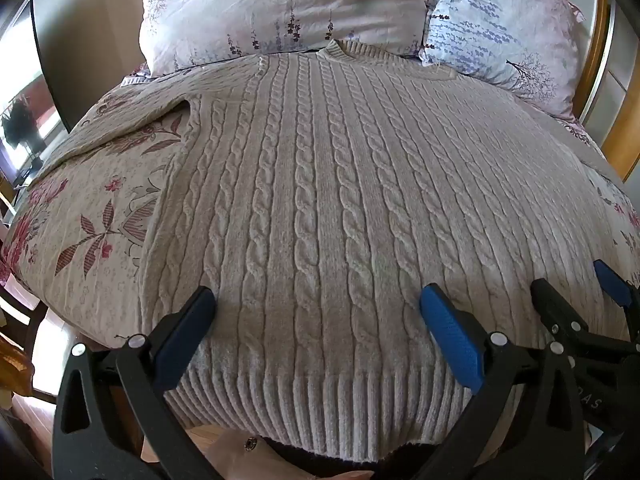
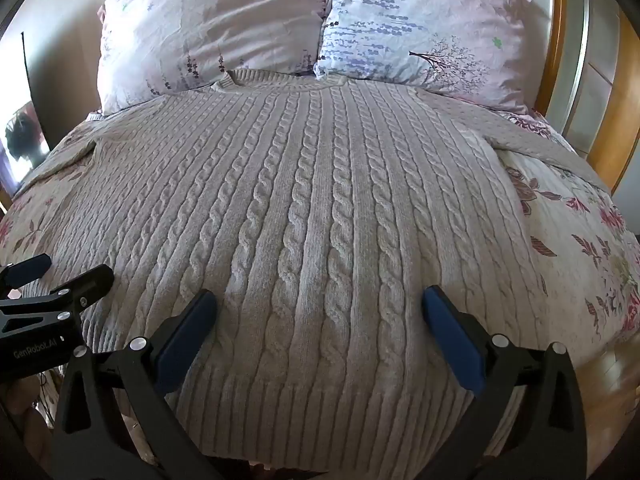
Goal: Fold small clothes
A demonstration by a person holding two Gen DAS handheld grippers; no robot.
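Observation:
A beige cable-knit sweater [image 1: 320, 200] lies flat on the bed, collar at the far end by the pillows, ribbed hem nearest me; it also shows in the right wrist view [image 2: 320, 220]. Its left sleeve [image 1: 132, 116] spreads out left, its right sleeve [image 2: 532, 136] out right. My left gripper [image 1: 318, 304] is open and empty, hovering over the lower left part of the sweater near the hem. My right gripper [image 2: 320, 304] is open and empty over the lower right part. Each gripper shows in the other's view: the right gripper [image 1: 580, 280], the left gripper [image 2: 68, 272].
A floral bedspread [image 1: 88, 208] covers the bed. Two pillows [image 1: 280, 4] [image 2: 424, 28] lie at the head. A wooden headboard [image 2: 560, 60] stands at the right. The bed's near edge lies just under the hem, with wooden floor [image 2: 608, 400] below.

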